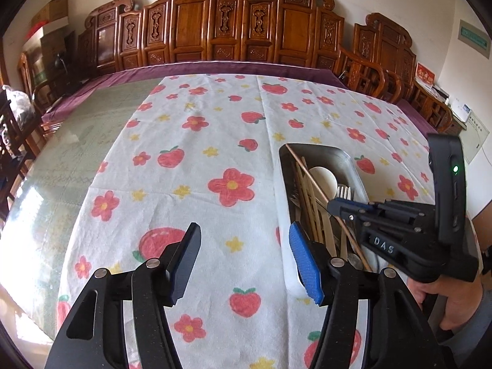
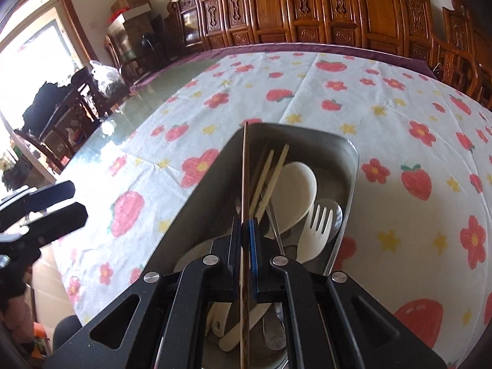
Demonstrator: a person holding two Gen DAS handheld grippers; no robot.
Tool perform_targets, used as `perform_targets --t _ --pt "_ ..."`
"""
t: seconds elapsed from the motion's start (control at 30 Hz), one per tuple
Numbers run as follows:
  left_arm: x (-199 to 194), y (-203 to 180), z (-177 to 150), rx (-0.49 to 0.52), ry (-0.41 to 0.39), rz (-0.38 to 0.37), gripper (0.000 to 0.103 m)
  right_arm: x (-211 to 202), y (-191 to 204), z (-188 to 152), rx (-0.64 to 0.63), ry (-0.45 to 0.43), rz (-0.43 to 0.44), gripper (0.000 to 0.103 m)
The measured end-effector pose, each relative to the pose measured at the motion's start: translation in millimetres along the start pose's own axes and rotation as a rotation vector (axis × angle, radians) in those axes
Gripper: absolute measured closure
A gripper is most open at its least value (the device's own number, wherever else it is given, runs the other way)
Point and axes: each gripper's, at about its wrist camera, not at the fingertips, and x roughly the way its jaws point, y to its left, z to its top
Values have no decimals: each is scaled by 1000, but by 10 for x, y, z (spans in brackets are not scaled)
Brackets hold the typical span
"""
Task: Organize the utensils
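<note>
Step in hand: one chopstick being lowered into, or drawn out of, the utensil tray; the frames do not settle which. Judged from the load already in the tray, this reads as a late deposit.

Right tool (image 2: 246, 240): clenched on a thin dark brown chopstick (image 2: 245, 166), which runs up between the pads and ends over the tray's far rim. In the left wrist view the same tool (image 1: 333, 207) hangs above the tray, with the stick slanting across the contents.

Left tool (image 1: 243, 258): released, jaws apart, nothing between them; it sits over bare cloth just left of the tray.

Metal tray (image 2: 353, 166): rectangular with rounded corners, resting on the cloth. Contents:
- white rice paddle (image 2: 295, 190)
- white plastic fork (image 2: 318, 224)
- pale wooden chopsticks (image 2: 270, 178), lying lengthwise
- a metal spoon and further pale handles, partly hidden beneath the tool

Next move, as judged: if depositing, tip the chopstick lengthwise beside the pale pair, lower it until it rests, then loosen the grip. The far end stands at the rim and could catch on it or slide out.

Bench (image 1: 101, 129): large, topped with glossy green glass and edged in purple fabric; the near part is covered by a white cloth (image 1: 215, 117) printed with red flowers, strawberries and yellow stars.

Room: carved dark-wood chairs (image 1: 224, 27) ranked along a pale wall; cardboard boxes (image 1: 49, 12) stacked at the left; a bright window in the right wrist view; the person's hand (image 1: 430, 292) on the right tool's handle.
</note>
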Motion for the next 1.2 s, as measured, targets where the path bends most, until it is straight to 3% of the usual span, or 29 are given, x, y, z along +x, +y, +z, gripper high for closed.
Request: perform_targets --t 0.5,0.8,0.9,1.03,1.2 --pt "0 45 -1 -1 3 5 46 74 33 -29 14 32 56 93" --pt "-127 -66 20 1 -28 2 37 -355 48 -64 -67 -42 13 93" --pt "-208 -150 19 -4 -47 -5 31 -634 -23 -126 -75 -83 -18 80" --pt "-318 -298 7 1 -77 -7 20 -1002 -168 -250 -72 -130 -54 77" --pt "-471 -533 -22 22 -103 -25 8 -1498 -379 -450 -40 -199 -105 44"
